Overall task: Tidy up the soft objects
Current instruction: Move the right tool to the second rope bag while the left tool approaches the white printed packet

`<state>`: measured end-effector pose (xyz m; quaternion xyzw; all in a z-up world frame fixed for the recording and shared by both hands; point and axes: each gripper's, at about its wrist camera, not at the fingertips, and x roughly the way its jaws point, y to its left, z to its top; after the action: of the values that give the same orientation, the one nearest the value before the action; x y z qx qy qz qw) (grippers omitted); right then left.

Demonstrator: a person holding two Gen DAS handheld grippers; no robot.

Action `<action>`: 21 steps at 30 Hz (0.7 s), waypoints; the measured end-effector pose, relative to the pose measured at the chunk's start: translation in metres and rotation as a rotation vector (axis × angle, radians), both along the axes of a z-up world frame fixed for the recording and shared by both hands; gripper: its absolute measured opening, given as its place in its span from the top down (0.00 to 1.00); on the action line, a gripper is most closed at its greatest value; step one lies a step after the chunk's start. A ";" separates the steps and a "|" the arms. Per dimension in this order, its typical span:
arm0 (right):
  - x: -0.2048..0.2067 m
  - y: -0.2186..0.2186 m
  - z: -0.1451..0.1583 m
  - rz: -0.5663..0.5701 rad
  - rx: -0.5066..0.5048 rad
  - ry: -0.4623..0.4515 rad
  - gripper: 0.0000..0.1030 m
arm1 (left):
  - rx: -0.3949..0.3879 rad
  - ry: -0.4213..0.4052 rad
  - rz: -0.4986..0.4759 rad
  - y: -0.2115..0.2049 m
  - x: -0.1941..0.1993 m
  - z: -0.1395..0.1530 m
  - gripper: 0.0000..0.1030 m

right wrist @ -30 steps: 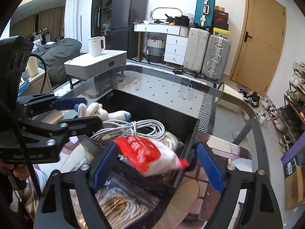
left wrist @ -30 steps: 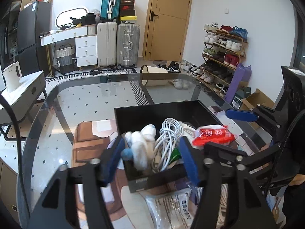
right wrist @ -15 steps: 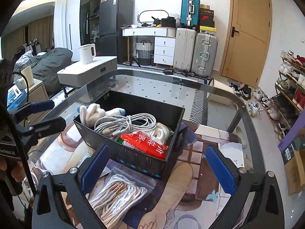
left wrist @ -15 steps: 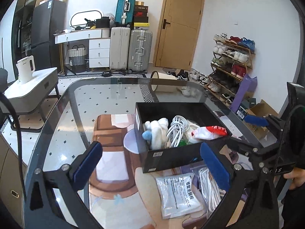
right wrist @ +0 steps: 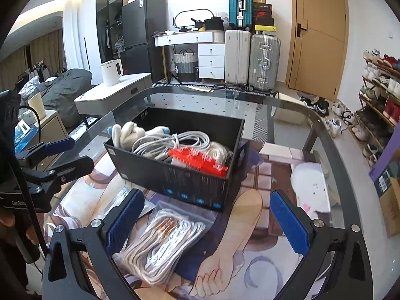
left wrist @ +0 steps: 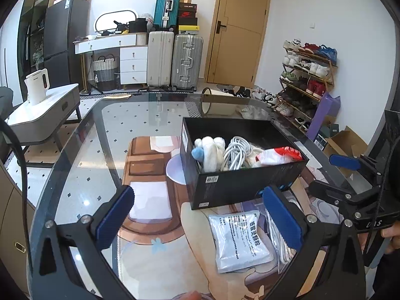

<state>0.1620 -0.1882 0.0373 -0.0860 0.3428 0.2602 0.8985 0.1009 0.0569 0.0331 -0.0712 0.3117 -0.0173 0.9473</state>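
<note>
Both grippers, left gripper and right gripper, gape wide and empty. The black box sits between them, already collecting soft things, while the sealed cable bag lies right under the right one, likely next in.

A black box sits mid-table holding a white plush, a coiled white cable and a red-white packet. Two clear bags lie just before it, toward the near edge.
</note>
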 end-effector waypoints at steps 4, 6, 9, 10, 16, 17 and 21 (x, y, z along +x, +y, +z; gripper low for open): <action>-0.004 -0.002 -0.006 -0.003 0.009 0.022 0.01 | -0.003 0.005 -0.005 -0.002 -0.002 -0.006 0.00; -0.005 -0.003 -0.009 -0.008 0.013 0.036 0.01 | -0.004 0.011 -0.009 -0.002 -0.003 -0.008 0.00; -0.006 -0.005 -0.012 -0.011 0.016 0.042 0.01 | -0.004 0.013 -0.009 -0.002 -0.004 -0.011 0.00; -0.006 -0.006 -0.014 -0.013 0.017 0.047 0.01 | -0.004 0.014 -0.009 -0.002 -0.004 -0.012 0.00; -0.011 -0.006 -0.022 -0.022 0.014 0.082 0.01 | 0.001 0.011 -0.020 -0.002 -0.009 -0.017 0.00; -0.012 -0.005 -0.023 -0.023 0.012 0.087 0.01 | 0.005 0.015 -0.021 -0.001 -0.009 -0.018 0.00; -0.017 0.001 -0.029 -0.009 0.006 0.108 0.01 | 0.017 0.036 -0.019 -0.002 -0.011 -0.024 0.00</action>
<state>0.1455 -0.1874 0.0082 -0.0675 0.3905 0.2617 0.8800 0.0900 0.0552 0.0089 -0.0603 0.3294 -0.0224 0.9420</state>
